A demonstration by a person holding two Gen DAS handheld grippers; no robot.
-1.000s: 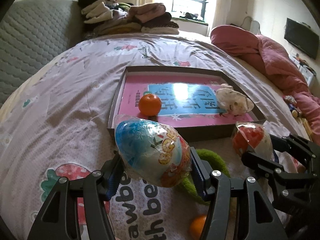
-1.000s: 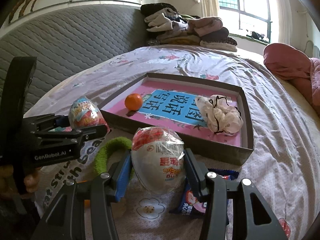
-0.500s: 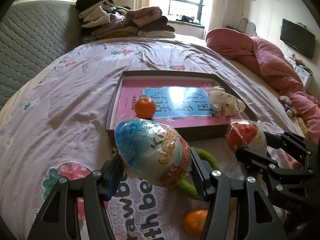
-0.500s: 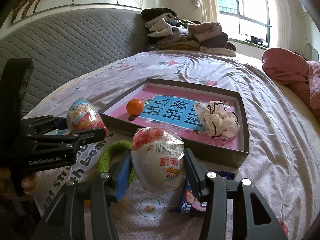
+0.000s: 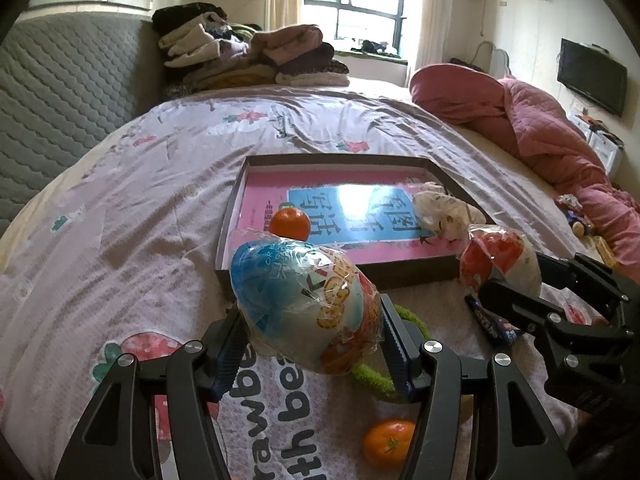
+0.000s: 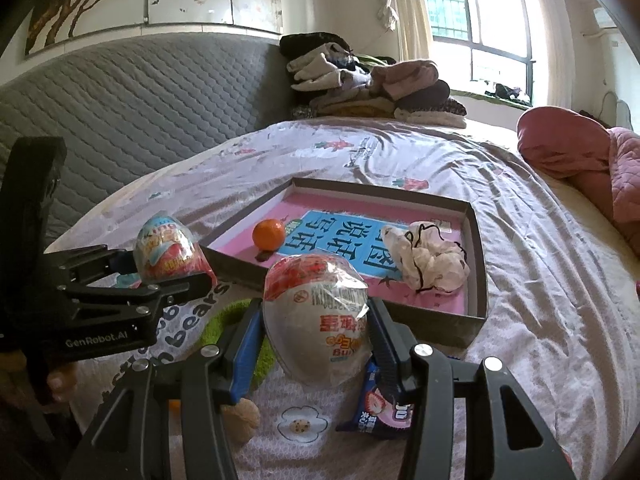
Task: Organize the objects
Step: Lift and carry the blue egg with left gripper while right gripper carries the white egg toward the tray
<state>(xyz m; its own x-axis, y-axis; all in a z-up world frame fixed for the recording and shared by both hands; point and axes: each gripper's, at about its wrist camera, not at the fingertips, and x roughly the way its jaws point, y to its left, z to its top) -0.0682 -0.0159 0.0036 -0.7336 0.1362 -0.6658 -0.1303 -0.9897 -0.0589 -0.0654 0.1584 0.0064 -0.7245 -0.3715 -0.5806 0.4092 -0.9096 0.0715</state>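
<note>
On the bed (image 5: pixel 120 208), in the left wrist view, the left gripper (image 5: pixel 308 336) is holding a blue wrapped egg (image 5: pixel 296 300) clamped between its two blue pads, raised above the sheet near the front edge of the bed. Behind it, a shallow box (image 5: pixel 240 184) is lying at the middle of the bed; an orange (image 5: pixel 290 222) is sitting at the box's near left corner and a crumpled white cloth (image 5: pixel 440 210) is lying toward its near right corner. A green ring (image 5: pixel 376 376) and a second orange (image 5: pixel 388 444) are resting on the sheet below the gripper. At the right, the right gripper (image 5: pixel 516 276) is gripping a red and white wrapped egg (image 5: pixel 500 260).

In the right wrist view, the right gripper (image 6: pixel 316 344) is pinching the red and white wrapped egg (image 6: pixel 316 320) between its pads, just in front of the box's (image 6: pixel 476 248) near wall. A blue snack packet (image 6: pixel 376 408) is lying on the sheet under the right finger. At the left, the left gripper (image 6: pixel 176 264) is clamping the blue wrapped egg (image 6: pixel 168 248) just outside the box's near left corner. The orange (image 6: pixel 269 234) and the white cloth (image 6: pixel 428 260) are resting inside the box, well apart.
</note>
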